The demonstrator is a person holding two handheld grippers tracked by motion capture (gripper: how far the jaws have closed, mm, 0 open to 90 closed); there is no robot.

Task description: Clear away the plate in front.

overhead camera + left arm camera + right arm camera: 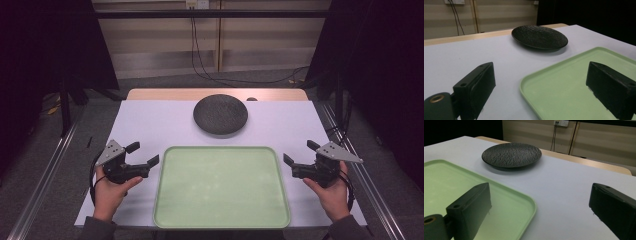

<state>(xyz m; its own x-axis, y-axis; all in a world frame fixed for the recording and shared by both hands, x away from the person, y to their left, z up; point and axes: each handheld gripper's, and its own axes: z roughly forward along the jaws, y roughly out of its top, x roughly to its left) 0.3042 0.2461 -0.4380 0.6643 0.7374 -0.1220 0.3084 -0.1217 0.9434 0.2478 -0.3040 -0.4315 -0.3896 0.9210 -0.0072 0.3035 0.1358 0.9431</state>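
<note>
A pale green tray (221, 220) lies empty at the front middle of the white table. Behind it rests a dark textured plate (220, 114), empty too. My left gripper (143, 154) hovers just left of the tray's near-left corner, open, nothing between its jaws. My right gripper (301, 152) is held by the tray's right edge, open and empty as well. In the left gripper view the tray's corner (529, 82) lies between the jaws with the plate (539, 37) beyond. The right gripper view has the tray's corner (529, 205) at left and the plate (511, 154) farther off.
The white table surface (150, 125) has bare room on either side of the plate. A wooden strip (165, 94) runs along the far edge, with a small dark object (251, 99) on it. Metal rails (45, 175) flank the table. Cables (200, 60) hang down the back wall.
</note>
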